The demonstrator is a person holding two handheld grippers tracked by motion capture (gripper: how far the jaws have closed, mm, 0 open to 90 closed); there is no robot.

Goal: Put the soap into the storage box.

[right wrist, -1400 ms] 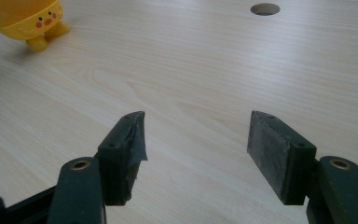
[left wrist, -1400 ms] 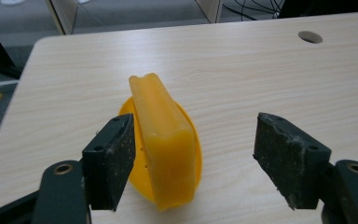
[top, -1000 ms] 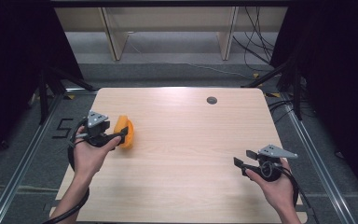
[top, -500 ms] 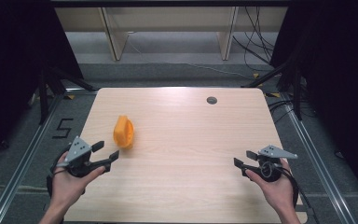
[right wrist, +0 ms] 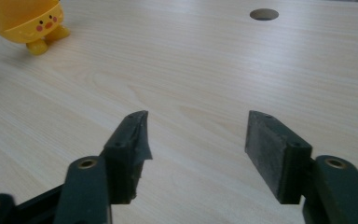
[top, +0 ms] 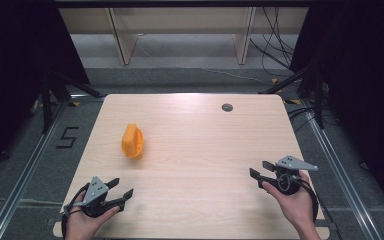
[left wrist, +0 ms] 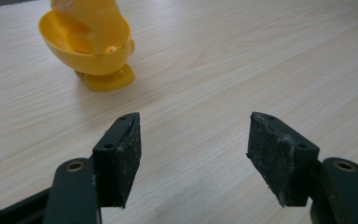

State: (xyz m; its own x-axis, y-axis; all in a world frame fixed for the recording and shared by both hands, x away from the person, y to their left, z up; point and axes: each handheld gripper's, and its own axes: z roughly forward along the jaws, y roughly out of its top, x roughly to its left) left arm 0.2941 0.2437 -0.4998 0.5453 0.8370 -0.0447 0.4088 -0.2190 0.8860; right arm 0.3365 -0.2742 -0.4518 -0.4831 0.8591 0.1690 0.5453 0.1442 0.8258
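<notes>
The duck toy point(top: 132, 141) stands free on the table point(top: 205, 150), at eleven o'clock from the left gripper point(top: 122, 188). Both grippers' jaws gape empty, having just narrowed. The right gripper point(top: 259, 170) should approach level and slowly.

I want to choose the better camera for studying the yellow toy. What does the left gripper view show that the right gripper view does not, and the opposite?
Left gripper view alone: the yellow duck-shaped toy from the side where its body looks hollow like a bowl, resting on a flat foot. Right gripper view alone: the toy's painted face with pink cheeks and its two small feet, plus the round hole in the table. Both share: the wooden tabletop, the toy standing free, and nothing between the black jaws of that view's own hand-held gripper, left and right.
</notes>
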